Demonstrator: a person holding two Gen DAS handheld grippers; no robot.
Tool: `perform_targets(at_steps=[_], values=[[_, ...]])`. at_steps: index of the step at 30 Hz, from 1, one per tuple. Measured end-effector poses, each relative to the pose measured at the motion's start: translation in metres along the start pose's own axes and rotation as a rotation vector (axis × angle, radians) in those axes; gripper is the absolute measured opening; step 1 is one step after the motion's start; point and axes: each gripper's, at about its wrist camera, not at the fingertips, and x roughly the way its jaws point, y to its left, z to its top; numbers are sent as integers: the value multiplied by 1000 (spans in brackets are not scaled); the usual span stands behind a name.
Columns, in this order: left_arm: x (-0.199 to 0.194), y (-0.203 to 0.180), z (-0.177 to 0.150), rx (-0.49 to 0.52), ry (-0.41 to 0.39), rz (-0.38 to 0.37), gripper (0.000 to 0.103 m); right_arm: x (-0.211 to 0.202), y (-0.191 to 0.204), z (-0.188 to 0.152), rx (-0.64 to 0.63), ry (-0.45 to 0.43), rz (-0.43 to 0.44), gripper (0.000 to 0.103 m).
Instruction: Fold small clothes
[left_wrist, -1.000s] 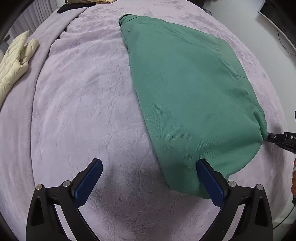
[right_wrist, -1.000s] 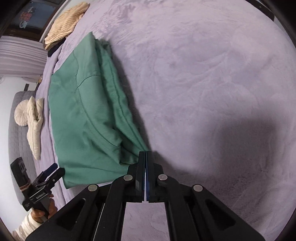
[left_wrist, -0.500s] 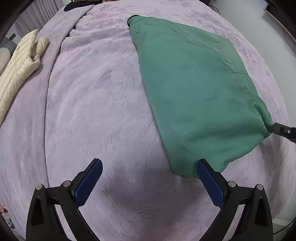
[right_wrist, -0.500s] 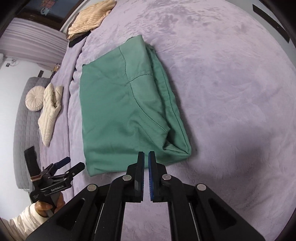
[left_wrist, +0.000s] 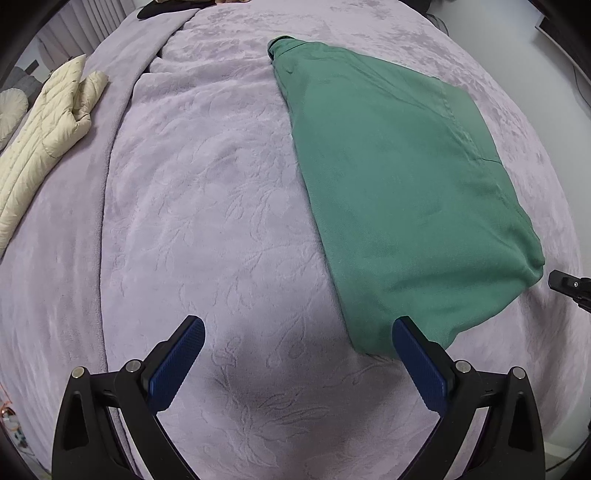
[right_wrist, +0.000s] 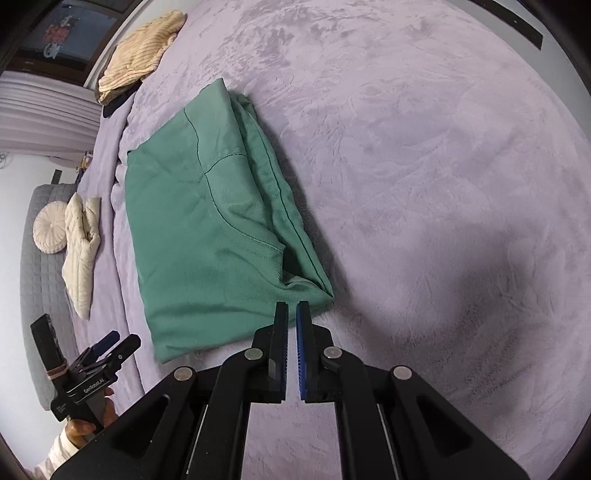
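Our right tool (right_wrist: 291, 308) sits just short of the near corner of the green garment (right_wrist: 207, 229), its two blue pads a narrow slit apart with nothing between them; it grips no cloth. Our left tool (left_wrist: 297, 334) is spread wide over the bed, its right pad overlapping the garment's near edge in the picture, though we cannot tell whether it touches the fabric. It holds nothing either.

The green garment (left_wrist: 406, 192) lies on the lilac blanket (left_wrist: 207, 206) as a flat, roughly rectangular packet. From the right wrist we see stacked layers and seams along its right side, so we judge at least one fold is made. The top face looks smooth, with slight bunching at the near right corner.

What is left is harder to say. The packet is still fairly broad, so one more fold across may be wanted, or it may count as finished. Further out, a cream quilted piece (left_wrist: 44, 136) lies at the bed's left edge and a ribbed beige item (right_wrist: 142, 51) at the far end; if these belong to the job, they lie unfolded.
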Motion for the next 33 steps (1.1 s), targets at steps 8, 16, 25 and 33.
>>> perform_targets(at_steps=[8, 16, 25, 33], values=[[3, -6, 3, 28, 16, 26, 102, 6, 2, -9, 29, 17, 40, 7], [5, -8, 8, -15, 16, 38, 102, 3, 15, 1, -38, 7, 18, 62], [8, -2, 23, -81, -16, 69, 102, 8, 24, 23, -123, 4, 2, 80], [19, -2, 40, -107, 20, 54, 102, 13, 30, 56, -174, -4, -9, 82]])
